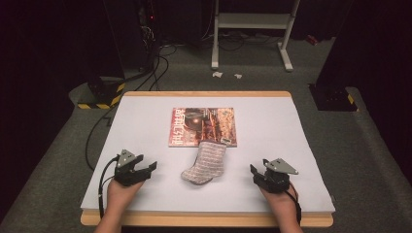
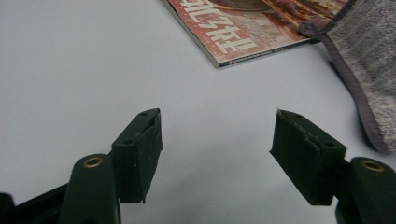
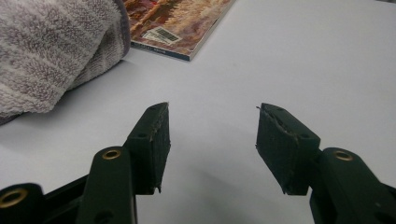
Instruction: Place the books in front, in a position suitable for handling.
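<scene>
Two claws, left claw (image 1: 148, 167) and right claw (image 1: 253, 173), stood released; the soft, light towel (image 1: 205, 162) looked best pinched at its near edge.

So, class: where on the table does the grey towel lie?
In the high view, the folded grey towel lies mid-table between the two grippers, its far end overlapping the near edge of the magazine.

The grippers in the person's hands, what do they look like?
Each gripper, left and right, is black, with two flat, blocky jaws whose inner faces are dark and rough. Brass-coloured rings sit in the arms behind the jaws. A grey three-cornered plate tops each one, and a black cable trails back from each. The forearms are bare, with no sleeves.
</scene>
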### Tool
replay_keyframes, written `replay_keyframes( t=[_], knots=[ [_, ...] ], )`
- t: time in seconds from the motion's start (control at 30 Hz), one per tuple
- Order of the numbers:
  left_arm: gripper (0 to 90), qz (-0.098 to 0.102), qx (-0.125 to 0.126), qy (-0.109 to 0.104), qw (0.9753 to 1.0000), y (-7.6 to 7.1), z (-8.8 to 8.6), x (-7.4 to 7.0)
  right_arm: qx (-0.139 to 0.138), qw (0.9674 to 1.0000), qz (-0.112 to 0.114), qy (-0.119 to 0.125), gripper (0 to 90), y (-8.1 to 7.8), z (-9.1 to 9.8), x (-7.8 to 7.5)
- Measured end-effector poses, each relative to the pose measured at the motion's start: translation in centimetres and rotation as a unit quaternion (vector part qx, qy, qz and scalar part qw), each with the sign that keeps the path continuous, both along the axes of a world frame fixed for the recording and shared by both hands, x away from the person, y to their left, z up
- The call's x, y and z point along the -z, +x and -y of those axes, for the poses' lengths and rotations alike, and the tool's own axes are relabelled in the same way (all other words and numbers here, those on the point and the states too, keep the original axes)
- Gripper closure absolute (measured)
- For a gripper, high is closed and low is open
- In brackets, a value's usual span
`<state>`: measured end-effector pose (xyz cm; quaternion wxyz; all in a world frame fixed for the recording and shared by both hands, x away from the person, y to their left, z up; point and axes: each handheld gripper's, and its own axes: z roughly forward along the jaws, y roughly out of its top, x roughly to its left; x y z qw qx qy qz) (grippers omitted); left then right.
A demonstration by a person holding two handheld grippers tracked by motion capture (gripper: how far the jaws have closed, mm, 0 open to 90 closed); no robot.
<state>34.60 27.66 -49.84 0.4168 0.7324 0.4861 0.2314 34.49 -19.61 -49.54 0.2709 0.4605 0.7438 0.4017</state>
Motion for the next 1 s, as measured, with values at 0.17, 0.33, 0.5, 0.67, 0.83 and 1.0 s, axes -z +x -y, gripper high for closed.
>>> replay_keyframes(
  t=[0.17,0.33,0.5,0.67,0.83,1.0],
  knots=[
    [29.7,0.01,-0.001,-0.011,0.9999,0.0,-0.1,-0.1,-0.001,1.0,-0.002,0.0,44.2,-0.1,0.1,0.0],
    [28.3,0.014,0.006,-0.018,0.9997,-0.2,0.0,-0.2,-0.008,1.0,-0.003,0.001,44.3,0.0,0.1,0.1],
    [27.2,0.015,0.022,-0.021,0.9994,-0.2,0.3,-0.5,-0.034,0.9992,-0.008,0.02,42.0,0.1,0.1,-0.1],
    [24.0,0.013,0.035,-0.016,0.9992,-0.2,1.0,-0.7,-0.049,0.998,-0.008,0.039,35.3,0.0,-0.1,-0.2],
    [22.9,0.009,0.049,-0.012,0.9987,-0.3,1.7,-0.7,-0.059,0.9971,-0.019,0.044,26.0,0.2,-0.4,-0.2],
    [22.1,0.014,0.063,-0.01,0.9979,-0.5,2.7,-0.6,-0.068,0.996,-0.018,0.055,22.1,0.0,-0.5,-0.4]
  ],
)
